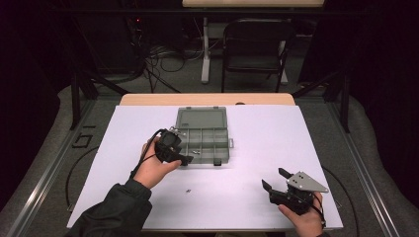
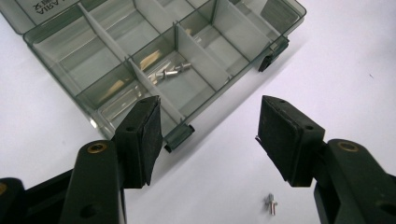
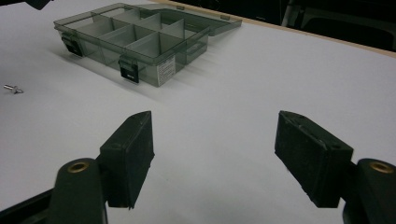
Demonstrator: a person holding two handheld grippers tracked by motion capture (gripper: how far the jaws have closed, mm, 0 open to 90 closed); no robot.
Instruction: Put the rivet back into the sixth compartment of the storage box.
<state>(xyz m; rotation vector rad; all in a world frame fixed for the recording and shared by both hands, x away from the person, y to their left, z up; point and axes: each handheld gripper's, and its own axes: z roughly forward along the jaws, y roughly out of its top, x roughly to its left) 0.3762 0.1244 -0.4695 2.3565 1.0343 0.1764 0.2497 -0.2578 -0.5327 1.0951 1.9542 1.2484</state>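
Sorting small metal screws into a compartment box. The left gripper [image 1: 184, 159] hovers at the near left corner of the box [image 1: 202, 134], jaws apart and nothing between them; in the left gripper view one pad [image 2: 145, 135] hangs over the near wall of the box and the other over bare surface. The box sits toward the far middle of the white surface [image 1: 257, 148], lid folded back flat toward the far edge. A few screws [image 2: 170, 72] already lie in one near-row compartment.

The relation that counts: one loose screw [image 1: 188, 189] lies on the surface on the person's side of the box, well apart from its near wall and closer to the near edge. From the left gripper it lies back toward the person; in the left gripper view it appears low in the frame [image 2: 271, 204], below the level of the pads and nearer the right-hand pad. Its long axis cannot be read with confidence at this size. The left gripper is plainly the nearer one.

The right gripper [image 1: 272, 179] rests near the near right corner of the surface, also spread wide and empty, pointing toward the box, with the screw [image 3: 12, 88] far off to its left.
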